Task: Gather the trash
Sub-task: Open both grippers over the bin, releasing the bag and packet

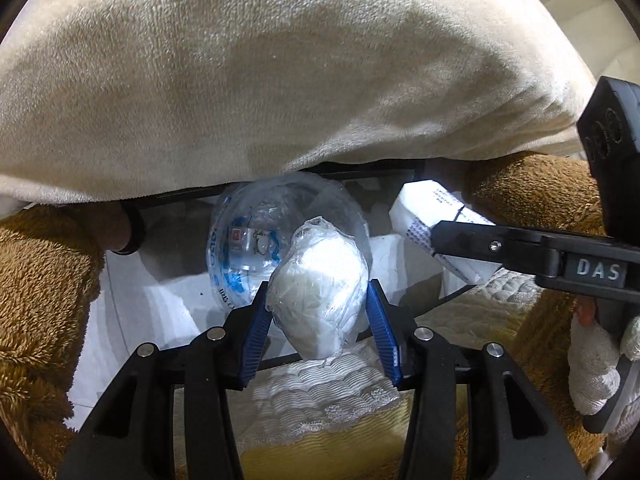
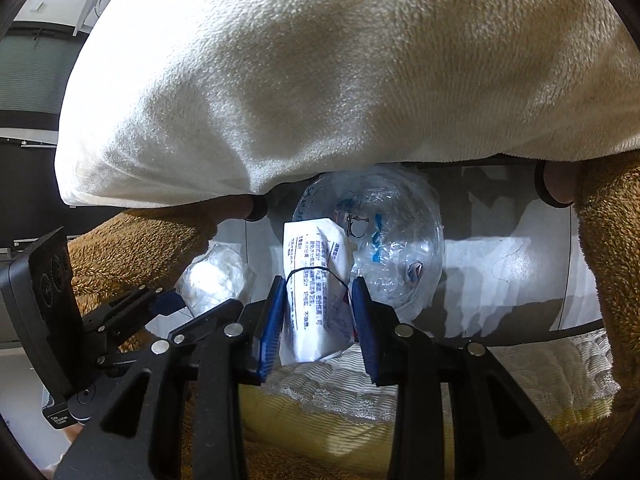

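While both claws point steeply down over a white-lined trash bin (image 1: 132,300), each has a piece of rubbish between its blue pads. The left claw (image 1: 318,312) pinches a crumpled wad of white tissue wrapped in clear plastic film (image 1: 320,292) — both pads press its sides. The right claw (image 2: 316,312) has a white paper packet printed with dark text and bound by a thin black band (image 2: 314,276) between its pads; the left pad touches it, while whether the right pad does is unclear. Inside the bin, just beyond both items, lies a crushed clear plastic bottle with blue lettering (image 1: 256,236). A cream fleece blanket (image 1: 280,72) overhangs the bin's far edge, and brown plush fabric (image 1: 44,276) flanks it left and right. A white-gloved hand (image 1: 596,364) grips the right tool.
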A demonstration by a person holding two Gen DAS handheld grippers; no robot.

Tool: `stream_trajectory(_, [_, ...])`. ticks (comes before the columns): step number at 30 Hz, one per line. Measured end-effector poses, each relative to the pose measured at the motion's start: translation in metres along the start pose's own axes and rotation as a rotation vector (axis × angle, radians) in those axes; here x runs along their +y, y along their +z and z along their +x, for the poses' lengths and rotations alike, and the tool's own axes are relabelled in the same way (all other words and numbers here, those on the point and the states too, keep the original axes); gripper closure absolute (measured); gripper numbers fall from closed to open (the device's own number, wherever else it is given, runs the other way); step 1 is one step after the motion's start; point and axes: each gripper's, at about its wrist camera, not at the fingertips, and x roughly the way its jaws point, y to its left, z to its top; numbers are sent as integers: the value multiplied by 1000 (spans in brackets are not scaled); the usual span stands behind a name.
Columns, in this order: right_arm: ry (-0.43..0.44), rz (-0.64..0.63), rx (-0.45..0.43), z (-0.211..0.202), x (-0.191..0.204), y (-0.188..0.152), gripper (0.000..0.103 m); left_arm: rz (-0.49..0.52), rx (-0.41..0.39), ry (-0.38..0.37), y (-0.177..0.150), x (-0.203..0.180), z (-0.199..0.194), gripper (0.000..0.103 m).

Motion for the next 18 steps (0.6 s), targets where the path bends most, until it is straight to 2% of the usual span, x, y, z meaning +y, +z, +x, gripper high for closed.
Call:
stream_trajectory(2, [3, 5, -2, -1, -1, 1, 62, -4, 10, -5, 0, 0, 1, 54])
stream_trajectory(3, [2, 6, -3, -1, -1, 1, 61, -2, 18, -4, 0, -1, 3, 42])
stream_trajectory(5, [0, 6, -4, -1, -2, 1, 61, -12, 15, -6, 0, 0, 2, 33])
stream_trajectory(18, [10, -9, -39, -11, 0, 0, 60, -22, -55, -7, 2, 3, -12, 33])
